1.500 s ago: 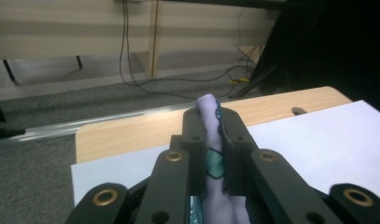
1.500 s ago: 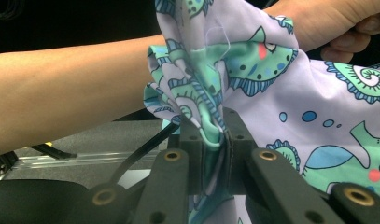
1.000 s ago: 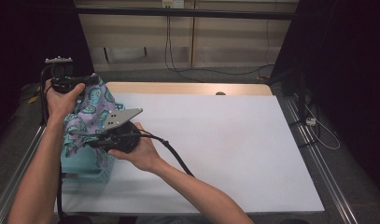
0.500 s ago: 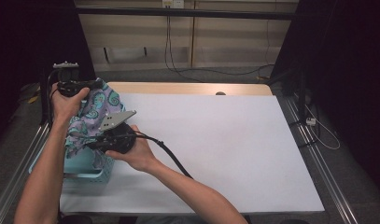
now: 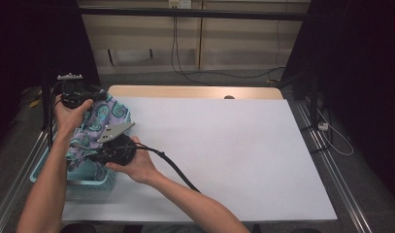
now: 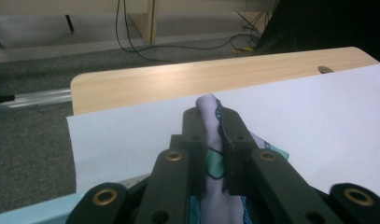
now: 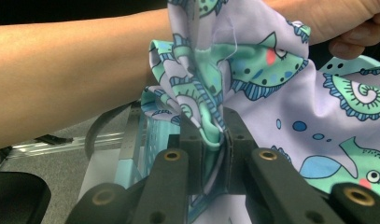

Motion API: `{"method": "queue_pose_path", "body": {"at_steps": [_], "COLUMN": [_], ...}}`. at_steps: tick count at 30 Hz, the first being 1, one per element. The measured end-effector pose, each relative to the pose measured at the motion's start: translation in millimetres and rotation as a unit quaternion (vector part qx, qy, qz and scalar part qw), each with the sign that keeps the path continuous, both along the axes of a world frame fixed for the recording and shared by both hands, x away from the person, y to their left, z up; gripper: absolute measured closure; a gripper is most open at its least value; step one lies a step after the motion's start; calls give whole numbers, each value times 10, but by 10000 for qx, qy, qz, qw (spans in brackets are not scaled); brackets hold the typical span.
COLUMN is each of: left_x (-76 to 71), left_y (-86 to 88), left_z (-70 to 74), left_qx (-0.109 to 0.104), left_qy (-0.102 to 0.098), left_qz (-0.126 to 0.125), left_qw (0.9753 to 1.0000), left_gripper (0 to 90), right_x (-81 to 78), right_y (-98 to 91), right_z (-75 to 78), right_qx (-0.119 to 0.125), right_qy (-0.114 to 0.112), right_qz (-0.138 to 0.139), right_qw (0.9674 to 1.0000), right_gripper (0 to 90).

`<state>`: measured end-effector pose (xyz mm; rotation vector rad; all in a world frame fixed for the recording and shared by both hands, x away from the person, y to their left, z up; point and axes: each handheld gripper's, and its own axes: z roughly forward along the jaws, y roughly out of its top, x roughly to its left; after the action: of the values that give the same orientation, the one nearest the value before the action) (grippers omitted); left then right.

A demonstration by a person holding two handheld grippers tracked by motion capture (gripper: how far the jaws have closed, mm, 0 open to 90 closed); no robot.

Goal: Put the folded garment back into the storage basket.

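Observation:
A lilac cloth (image 5: pixel 102 120) printed with teal sea creatures hangs bunched over a light blue basket (image 5: pixel 86 184) at the table's left edge. My left gripper (image 5: pixel 95 95) is shut on the cloth's far part; in the left gripper view a fold of cloth (image 6: pixel 211 128) stands pinched between the jaws of the left gripper (image 6: pixel 211 122). My right gripper (image 5: pixel 90 154) holds the cloth's near part low over the basket. In the right gripper view the right gripper (image 7: pixel 212 133) is shut on a gathered teal fold (image 7: pixel 204 112).
White paper (image 5: pixel 224 155) covers most of the wooden table (image 5: pixel 195 91), with a bare strip along the far edge. Metal rails (image 5: pixel 326 165) run along both sides. Cables (image 5: pixel 180 43) hang at the back wall. The person's left forearm (image 7: pixel 66 70) crosses behind the cloth.
Both grippers have sunk with the cloth, bringing it lower over the basket. The right hand has also shifted slightly along the table's left side.

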<state>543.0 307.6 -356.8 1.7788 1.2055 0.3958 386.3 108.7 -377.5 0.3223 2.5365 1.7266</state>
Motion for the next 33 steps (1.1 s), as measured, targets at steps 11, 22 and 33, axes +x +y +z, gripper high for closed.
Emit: {"method": "queue_pose_path", "body": {"at_steps": [11, 22, 33], "left_x": [-65, -51, -68], "left_y": [155, 248, 337], "left_z": [-128, -244, -318], "left_qx": [-28, 240, 405], "left_qy": [95, 257, 357], "left_qz": [55, 338, 543], "left_qw": [9999, 9988, 9971], "left_gripper": [825, 824, 824], "right_x": [-21, 32, 45], "right_y": [100, 162, 240], "right_z": [-101, -163, -209], "right_qx": [-101, -128, -241], "right_qy": [69, 141, 146], "right_qz": [66, 94, 146], "right_qw": [9999, 9998, 9995], "right_gripper": [818, 817, 816]}}
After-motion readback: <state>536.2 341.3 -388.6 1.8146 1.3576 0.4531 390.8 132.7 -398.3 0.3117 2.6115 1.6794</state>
